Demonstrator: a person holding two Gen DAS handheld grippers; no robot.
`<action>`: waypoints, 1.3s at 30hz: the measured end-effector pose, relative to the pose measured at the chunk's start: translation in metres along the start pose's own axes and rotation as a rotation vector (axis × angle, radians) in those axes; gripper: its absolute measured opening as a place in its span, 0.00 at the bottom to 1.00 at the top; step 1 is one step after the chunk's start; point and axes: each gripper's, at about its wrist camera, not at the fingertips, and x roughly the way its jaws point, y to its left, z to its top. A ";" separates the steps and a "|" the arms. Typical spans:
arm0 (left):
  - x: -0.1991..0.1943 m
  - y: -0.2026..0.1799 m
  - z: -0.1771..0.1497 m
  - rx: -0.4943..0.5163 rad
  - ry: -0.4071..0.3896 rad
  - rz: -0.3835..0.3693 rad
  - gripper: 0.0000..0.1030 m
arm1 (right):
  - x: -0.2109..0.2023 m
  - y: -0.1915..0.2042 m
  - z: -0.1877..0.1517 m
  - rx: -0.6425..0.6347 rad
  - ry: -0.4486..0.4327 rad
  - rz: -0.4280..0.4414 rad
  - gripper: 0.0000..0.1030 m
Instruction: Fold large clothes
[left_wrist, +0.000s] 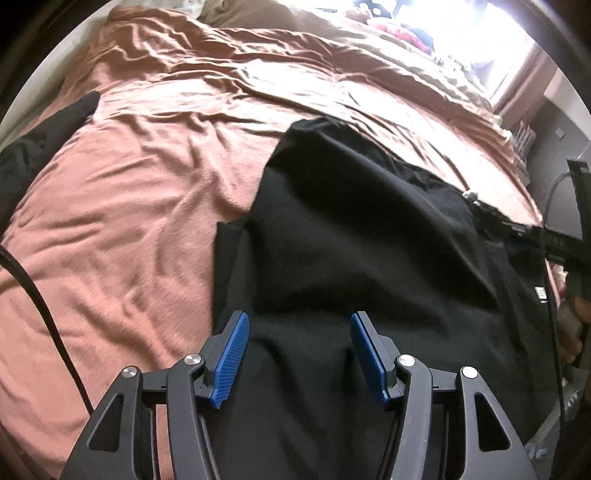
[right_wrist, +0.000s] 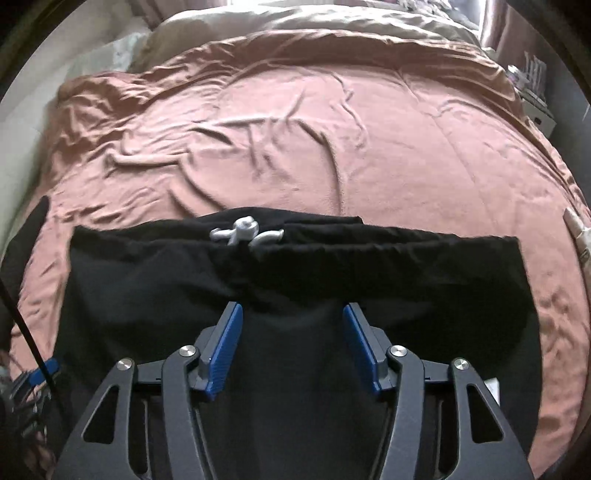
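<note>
Matte black garment (right_wrist: 295, 280), white drawstring knot (right_wrist: 245, 230), on rumpled pink blanket (right_wrist: 406, 155)

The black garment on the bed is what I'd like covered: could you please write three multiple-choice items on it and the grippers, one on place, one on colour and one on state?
1. Where does the black garment lie?
A. On the pink bedspread
B. On a wooden floor
C. In a laundry basket

2. What colour is the knotted drawstring at the garment's far edge?
A. Red
B. White
C. Green

3. How do the jaws of the left gripper and right gripper stand?
A. Both shut on cloth
B. Left shut, right open
C. Both open, nothing between the pads

Answers:
1 A: pink bedding surrounds the garment in both views.
2 B: the knot shows pale against the black cloth in the right wrist view.
3 C: each view shows a wide gap between its blue pads.
</note>
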 end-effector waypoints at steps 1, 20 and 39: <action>-0.007 0.004 -0.004 -0.015 -0.011 -0.011 0.58 | -0.007 0.002 -0.005 -0.010 -0.006 0.017 0.49; -0.063 0.087 -0.085 -0.335 -0.003 -0.175 0.67 | -0.049 0.009 -0.096 -0.002 0.073 0.237 0.24; -0.042 0.074 -0.098 -0.409 0.057 -0.354 0.67 | -0.072 -0.001 -0.161 0.045 0.084 0.245 0.13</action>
